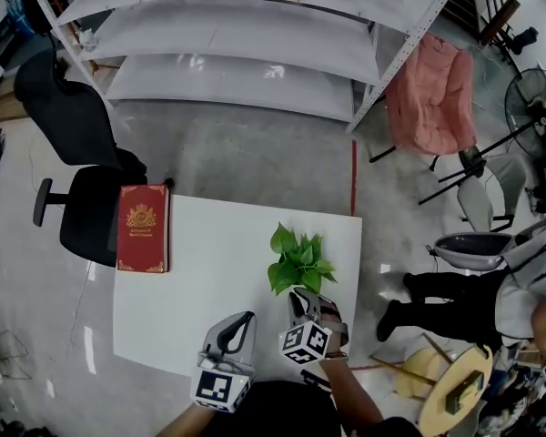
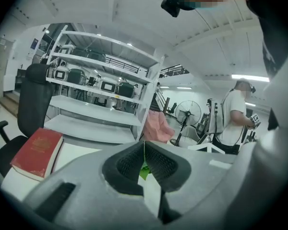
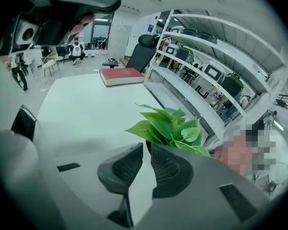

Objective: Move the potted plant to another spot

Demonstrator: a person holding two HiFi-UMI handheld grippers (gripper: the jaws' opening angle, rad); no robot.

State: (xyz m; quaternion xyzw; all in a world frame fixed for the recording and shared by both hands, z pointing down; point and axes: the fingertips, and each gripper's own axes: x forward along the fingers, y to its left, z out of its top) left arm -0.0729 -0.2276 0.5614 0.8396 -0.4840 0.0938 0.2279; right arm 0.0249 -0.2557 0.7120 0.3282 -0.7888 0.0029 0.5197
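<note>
There is one black office chair (image 1: 73,126) at the far left, on the floor beside the white counter (image 1: 209,289). One red book (image 1: 143,228) lies flat at the counter's left edge, well apart from everything else on it. Behind the counter stands one white shelf rack (image 1: 237,35) with several boards.

Two grippers are at the near edge of the counter, each with a marker cube. The left gripper (image 1: 241,324) is over bare counter, and its fingers (image 2: 127,164) are clenched together at the tips with nothing between them. Just beside it on the right is the right gripper (image 1: 300,297).

There is one potted plant (image 1: 298,258), and it stands on the right part of the counter, far from the book. Its green leaves rise directly beyond the right gripper's tips. The pot itself is hidden under the leaves and the gripper. The right fingers (image 3: 125,169) are closed to a narrow slit, and a thin dark edge sits in it right at the foot of the leaves, which seems to be the rim of the pot. Nothing on the counter stands between the plant and the book.

Further right, on the floor, there is one pink chair (image 1: 428,98), one standing fan (image 1: 537,98), and one person (image 1: 473,303) in dark trousers close to the counter's right side.
</note>
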